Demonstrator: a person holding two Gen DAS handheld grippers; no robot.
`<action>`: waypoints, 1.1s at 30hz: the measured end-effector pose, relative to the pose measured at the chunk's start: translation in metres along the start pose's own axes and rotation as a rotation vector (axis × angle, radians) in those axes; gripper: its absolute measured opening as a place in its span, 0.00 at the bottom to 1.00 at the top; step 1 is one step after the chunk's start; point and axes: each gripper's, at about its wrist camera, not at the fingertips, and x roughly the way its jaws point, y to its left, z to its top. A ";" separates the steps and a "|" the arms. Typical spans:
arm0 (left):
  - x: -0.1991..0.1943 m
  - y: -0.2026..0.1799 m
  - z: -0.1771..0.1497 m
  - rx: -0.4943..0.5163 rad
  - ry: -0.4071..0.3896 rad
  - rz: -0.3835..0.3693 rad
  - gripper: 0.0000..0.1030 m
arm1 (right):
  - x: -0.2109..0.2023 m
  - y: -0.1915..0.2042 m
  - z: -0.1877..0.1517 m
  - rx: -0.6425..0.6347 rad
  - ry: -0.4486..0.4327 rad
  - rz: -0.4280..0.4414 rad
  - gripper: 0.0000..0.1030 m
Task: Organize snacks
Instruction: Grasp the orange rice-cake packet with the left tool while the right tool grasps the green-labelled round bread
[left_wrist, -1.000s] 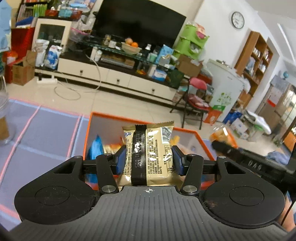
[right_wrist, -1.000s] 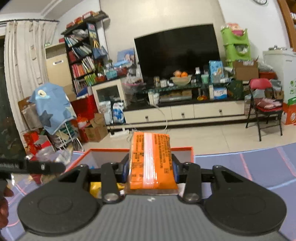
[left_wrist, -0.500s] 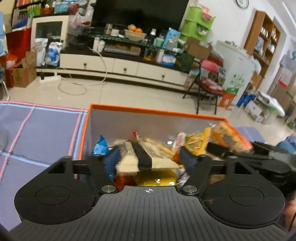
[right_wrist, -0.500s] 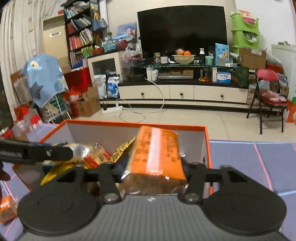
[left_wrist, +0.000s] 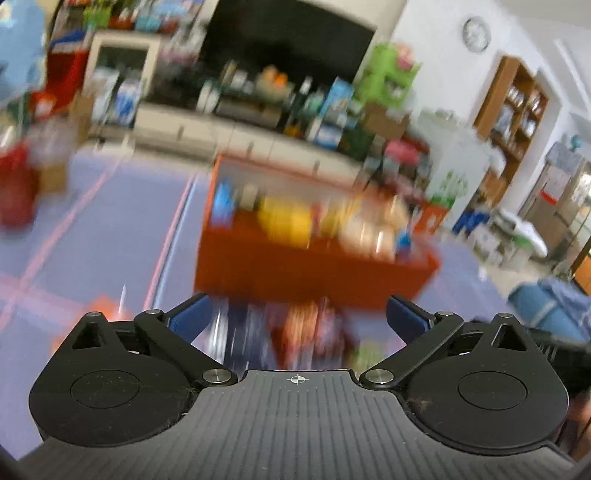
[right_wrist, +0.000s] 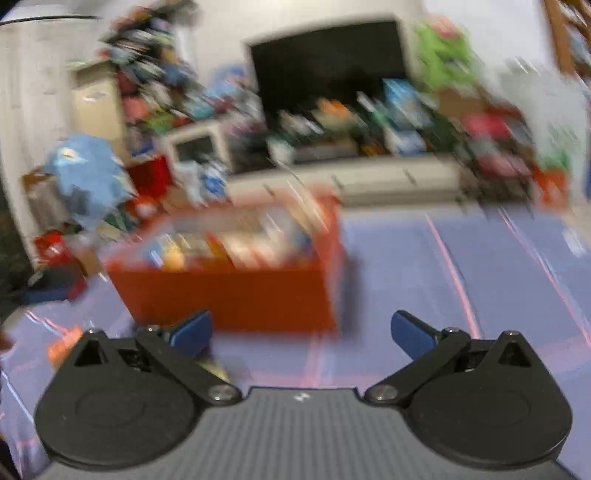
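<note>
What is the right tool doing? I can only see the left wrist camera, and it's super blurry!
Observer: The right tool is open. Its jaws have just been opening, and nothing is between them.
Operator: Is it over the orange box?
Observer: No. The orange box sits ahead of it. Below the tool there is only purple mat with pink lines.
Operator: Are any snacks lying near it?
Observer: One small orange packet lies on the mat, at the left edge of that view. It's too blurred to read.
</note>
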 end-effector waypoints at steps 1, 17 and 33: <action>-0.004 0.004 -0.016 -0.015 0.029 0.013 0.75 | -0.005 -0.010 -0.010 0.047 0.026 0.007 1.00; 0.009 -0.011 -0.051 0.054 0.127 0.092 0.73 | 0.000 -0.016 -0.027 0.102 0.123 -0.014 1.00; 0.018 0.079 -0.002 0.190 0.132 0.316 0.74 | 0.027 0.014 -0.027 0.076 0.187 0.083 1.00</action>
